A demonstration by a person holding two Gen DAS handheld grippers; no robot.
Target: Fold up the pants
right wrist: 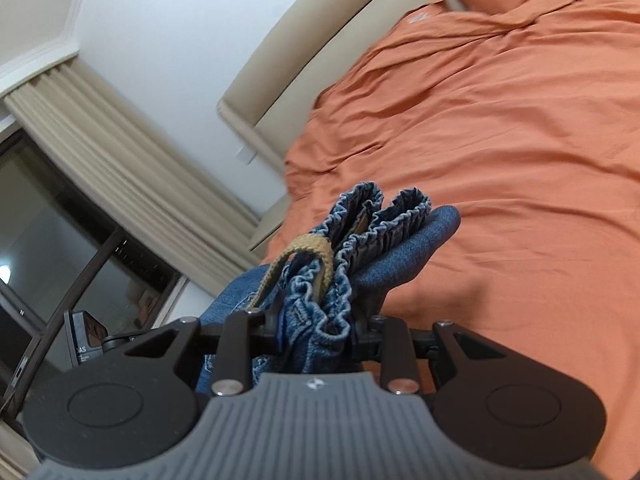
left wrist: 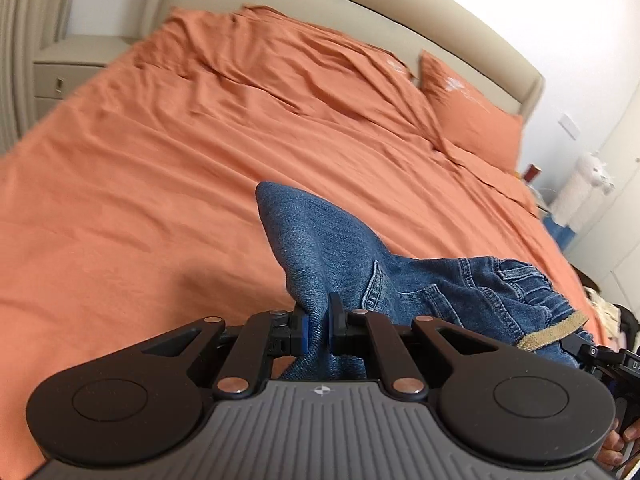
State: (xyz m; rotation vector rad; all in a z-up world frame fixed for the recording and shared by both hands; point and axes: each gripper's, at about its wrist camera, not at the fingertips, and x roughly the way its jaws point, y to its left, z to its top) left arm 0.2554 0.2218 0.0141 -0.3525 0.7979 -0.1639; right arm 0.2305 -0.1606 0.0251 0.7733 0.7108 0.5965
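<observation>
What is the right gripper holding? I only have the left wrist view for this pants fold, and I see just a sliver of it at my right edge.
Observer: The right gripper is shut on the gathered elastic waistband of the jeans.
Operator: Is that tan strip on my view part of the grip?
Observer: The tan drawstring loops over the bunched denim just ahead of the gripper; its ends run down out of sight.
Operator: What lies beyond that side?
Observer: A dark window with beige curtains, beside the bed's headboard.
</observation>
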